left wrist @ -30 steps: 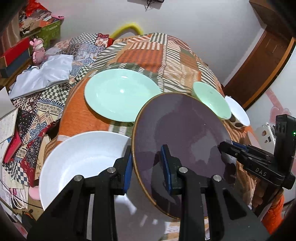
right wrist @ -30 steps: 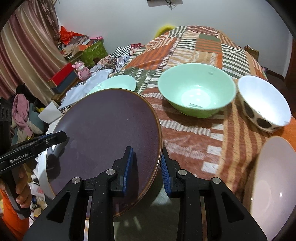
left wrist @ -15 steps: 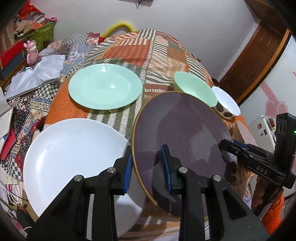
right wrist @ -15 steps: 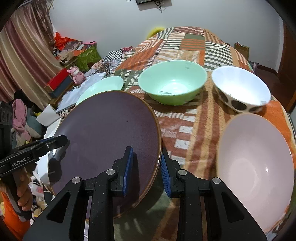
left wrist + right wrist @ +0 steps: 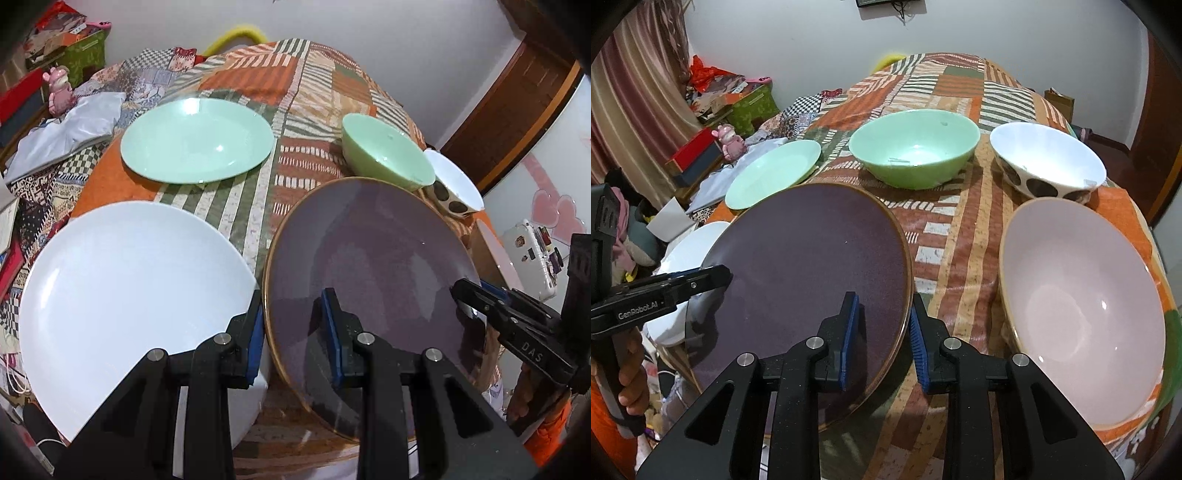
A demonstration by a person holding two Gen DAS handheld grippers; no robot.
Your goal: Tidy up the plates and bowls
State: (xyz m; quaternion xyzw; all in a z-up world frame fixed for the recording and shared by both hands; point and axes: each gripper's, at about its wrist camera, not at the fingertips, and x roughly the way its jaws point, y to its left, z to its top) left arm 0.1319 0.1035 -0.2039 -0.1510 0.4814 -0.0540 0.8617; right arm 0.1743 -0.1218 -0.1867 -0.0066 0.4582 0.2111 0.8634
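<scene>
Plate (image 5: 369, 273), purple, gold-rimmed: we hold it tilted above the cloth, left gripper (image 5: 295, 332) and right gripper (image 5: 882, 332) each clamped on opposite edges of its rim. Over the last second we carried it clear of the white plate (image 5: 122, 295) at near left. We judge the pink bowl (image 5: 1082, 310) lies right; stacking remains undone.

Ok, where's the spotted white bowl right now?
In the right wrist view the spotted white bowl sits on the patchwork cloth at far right, beside the green bowl and just behind the big pale pink bowl.
</scene>
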